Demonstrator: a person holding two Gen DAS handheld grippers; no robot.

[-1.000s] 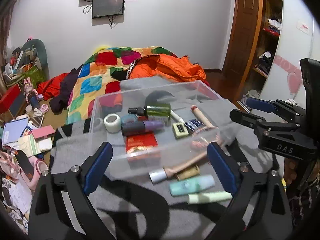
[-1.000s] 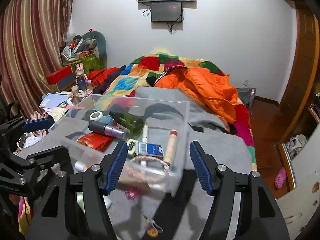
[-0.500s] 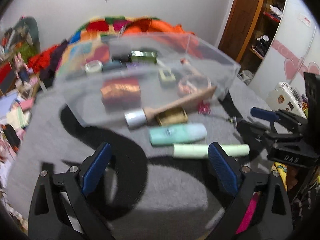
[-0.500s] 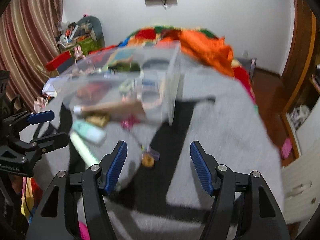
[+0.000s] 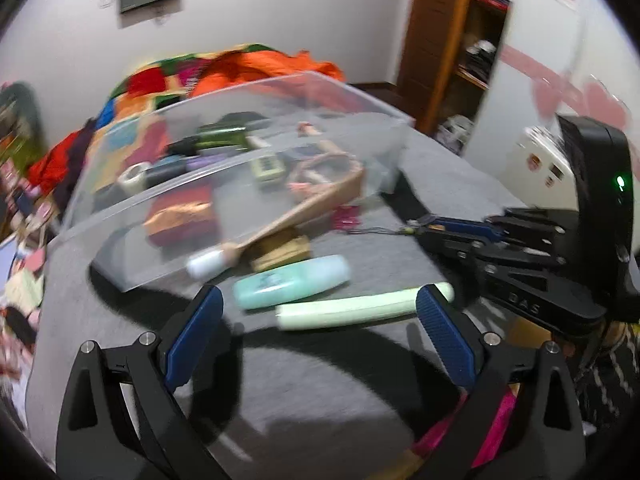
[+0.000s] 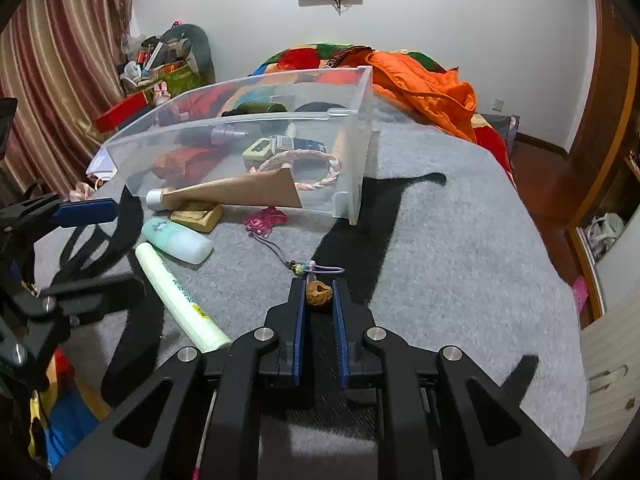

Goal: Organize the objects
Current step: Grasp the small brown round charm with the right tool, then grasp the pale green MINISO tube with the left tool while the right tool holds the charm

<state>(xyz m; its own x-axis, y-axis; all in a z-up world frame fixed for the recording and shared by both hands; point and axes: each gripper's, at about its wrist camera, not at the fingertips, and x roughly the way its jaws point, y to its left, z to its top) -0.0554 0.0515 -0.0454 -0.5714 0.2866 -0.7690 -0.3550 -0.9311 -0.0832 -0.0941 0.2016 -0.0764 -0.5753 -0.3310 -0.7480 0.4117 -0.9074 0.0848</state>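
Note:
A clear plastic bin (image 6: 354, 184) on the grey blanket holds several small items. In front of it lie a mint bottle (image 6: 176, 240), a pale green tube (image 6: 180, 292), a wooden block (image 6: 196, 216), a pink charm (image 6: 266, 218) and a tan tube (image 6: 236, 194) leaning on the bin. My right gripper (image 6: 319, 286) is closing its jaws on a brown walnut charm (image 6: 319, 297), with both pads against it; the charm's cord (image 6: 320, 269) trails ahead. My left gripper (image 5: 318, 300) hangs open just above the pale green tube (image 5: 360, 306) and mint bottle (image 5: 292, 280).
An orange jacket (image 6: 424, 84) and a patchwork quilt lie behind the bin (image 5: 280, 80). Clutter and a striped curtain (image 6: 52, 80) fill the left side; a wooden door and shelves stand on the right. Bare grey blanket (image 6: 460, 248) spreads to the right of the bin.
Both grippers have come down toward the blanket. The right jaws, wide apart before, have drawn in around the walnut charm. The left gripper has moved nearer the tubes, still open.

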